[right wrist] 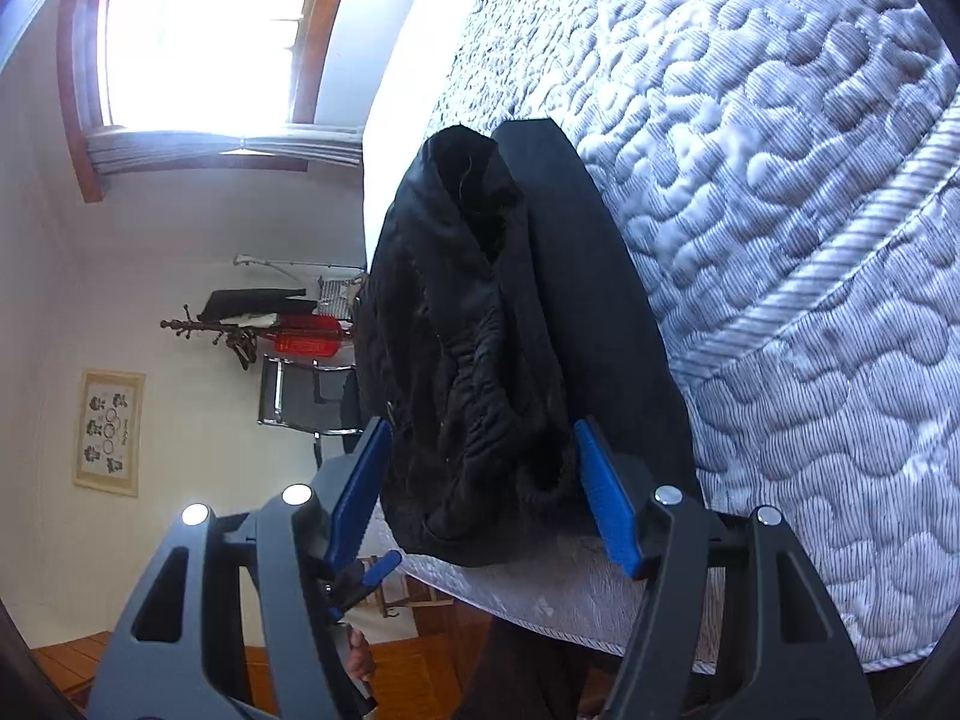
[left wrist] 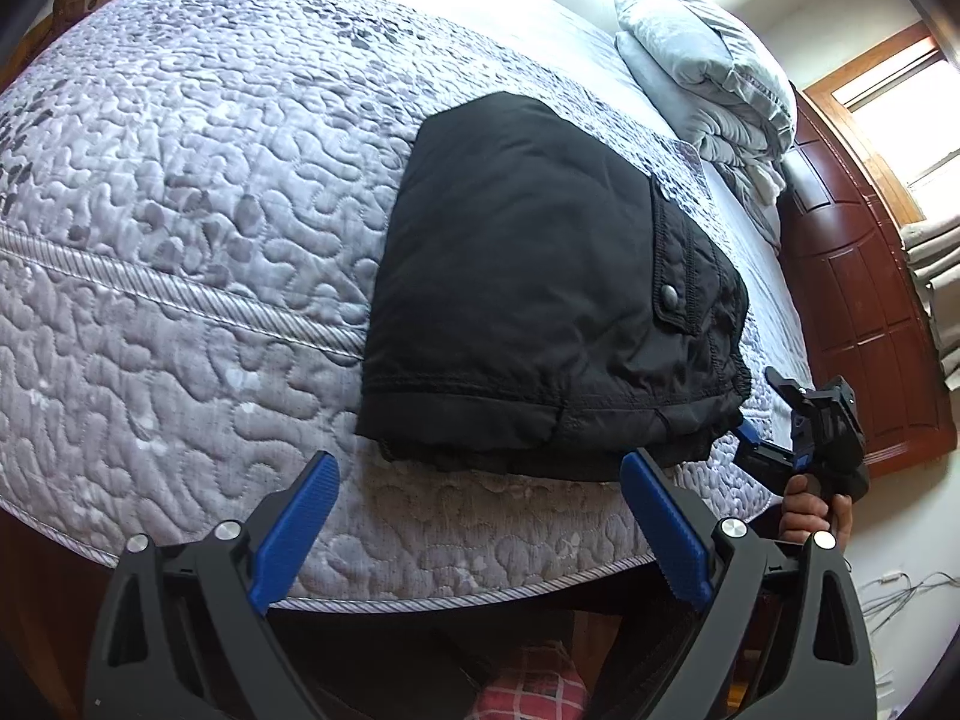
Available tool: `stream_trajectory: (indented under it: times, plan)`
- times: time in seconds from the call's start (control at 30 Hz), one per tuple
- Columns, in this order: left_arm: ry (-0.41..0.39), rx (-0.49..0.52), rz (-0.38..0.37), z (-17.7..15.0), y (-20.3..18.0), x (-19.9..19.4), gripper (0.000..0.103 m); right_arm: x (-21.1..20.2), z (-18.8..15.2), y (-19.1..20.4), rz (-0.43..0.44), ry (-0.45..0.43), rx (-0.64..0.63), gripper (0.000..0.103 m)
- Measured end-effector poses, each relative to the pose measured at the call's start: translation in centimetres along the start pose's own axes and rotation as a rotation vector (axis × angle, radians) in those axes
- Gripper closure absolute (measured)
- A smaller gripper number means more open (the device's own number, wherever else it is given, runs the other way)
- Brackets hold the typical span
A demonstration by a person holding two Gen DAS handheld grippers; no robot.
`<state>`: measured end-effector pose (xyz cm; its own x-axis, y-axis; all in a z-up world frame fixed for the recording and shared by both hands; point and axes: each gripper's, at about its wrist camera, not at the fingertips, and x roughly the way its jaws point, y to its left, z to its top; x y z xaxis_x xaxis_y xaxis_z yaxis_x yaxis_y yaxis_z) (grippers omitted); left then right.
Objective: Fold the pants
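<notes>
Left wrist view: black pants (left wrist: pixel 540 276), folded into a thick padded rectangle, flat on quilted mattress (left wrist: pixel 180 210) near its front edge, long axis running away from the fingers, directly ahead of left gripper (left wrist: pixel 480 534). Spread wide, holding nothing, just short of the hem. Right gripper (right wrist: pixel 480 498) nearer: blue ribbed pads straddling the gathered waistband end, apparently not pinching; cannot tell for certain. Slick, puffy nylon, snap-buttoned pocket (left wrist: pixel 672 294). Beyond, folded grey duvet (left wrist: pixel 702 60), wooden headboard (left wrist: pixel 864 276).

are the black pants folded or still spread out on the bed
Folded: the black pants lie as a compact stacked rectangle on the mattress, layered edges showing.
</notes>
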<state>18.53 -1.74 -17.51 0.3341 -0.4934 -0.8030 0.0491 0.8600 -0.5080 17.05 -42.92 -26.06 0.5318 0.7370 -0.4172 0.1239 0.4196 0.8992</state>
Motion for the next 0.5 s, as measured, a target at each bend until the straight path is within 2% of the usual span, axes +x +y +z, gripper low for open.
stream_trajectory:
  times: [0.03, 0.07, 0.13, 0.33, 0.5]
  plan:
    - [0.0, 0.004, -0.001, -0.1, -0.2, 0.0, 0.007, 0.2, -0.1, 0.2, -0.019, 0.003, -0.004, 0.05]
    - [-0.001, 0.008, 0.0, -0.2, -0.3, -0.1, 0.007, 0.4, -0.2, 0.5, -0.041, 0.004, -0.012, 0.062]
    - [-0.003, 0.011, 0.001, -0.3, -0.6, -0.2, 0.007, 0.8, -0.1, 1.0, -0.078, 0.005, -0.035, 0.074]
    - [-0.015, -0.005, 0.003, -0.7, -0.6, -0.6, 0.007, 0.4, 0.3, 4.0, -0.106, -0.027, -0.089, 0.078]
    - [-0.024, -0.003, 0.012, -0.8, -0.4, -0.8, 0.007, 1.2, -0.2, 3.0, -0.167, -0.004, -0.086, 0.078]
